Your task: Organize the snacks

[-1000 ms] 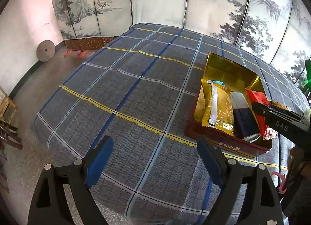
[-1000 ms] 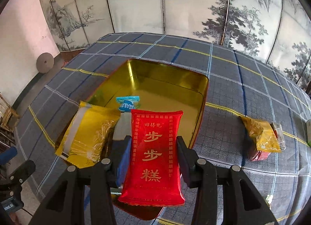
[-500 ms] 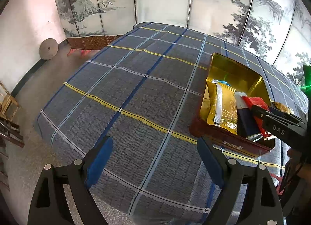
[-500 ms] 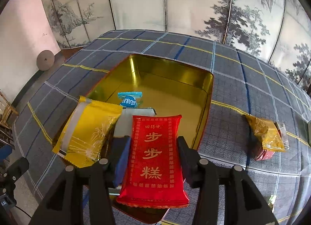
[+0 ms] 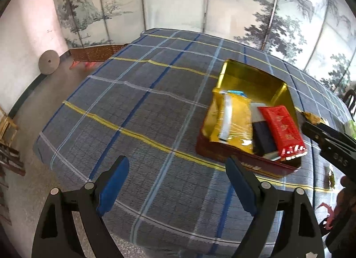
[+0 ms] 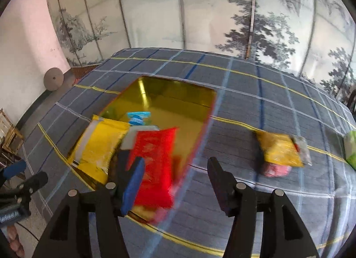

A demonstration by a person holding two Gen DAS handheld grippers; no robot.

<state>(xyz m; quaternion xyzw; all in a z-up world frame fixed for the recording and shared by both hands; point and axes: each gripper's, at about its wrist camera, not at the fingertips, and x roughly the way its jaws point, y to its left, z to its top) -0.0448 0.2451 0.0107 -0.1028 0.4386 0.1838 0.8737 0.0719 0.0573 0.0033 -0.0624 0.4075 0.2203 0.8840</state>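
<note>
The right claw [image 6: 175,182] is opening over the plaid-clothed tabletop [image 6: 244,106], with only cloth showing between its fingers. The red snack packet [image 6: 155,160] is lying blurred in the gold tin [image 6: 178,93], partly behind the blue-padded left finger [image 6: 133,182]. A yellow packet [image 6: 102,144] and a small blue wrapper [image 6: 138,117] are sitting in the tin too. Well to the right, a yellow-orange packet [image 6: 280,149] is resting on the cloth.

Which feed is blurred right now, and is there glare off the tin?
Right wrist view: motion-smeared, the red packet and tin rim streaked, packet lettering unreadable; the tin's gold inner wall mirrors light. Left wrist view: sharp, packet lettering visible, mild sheen inside the tin; fisheye bends the tablecloth lines in both.
</note>
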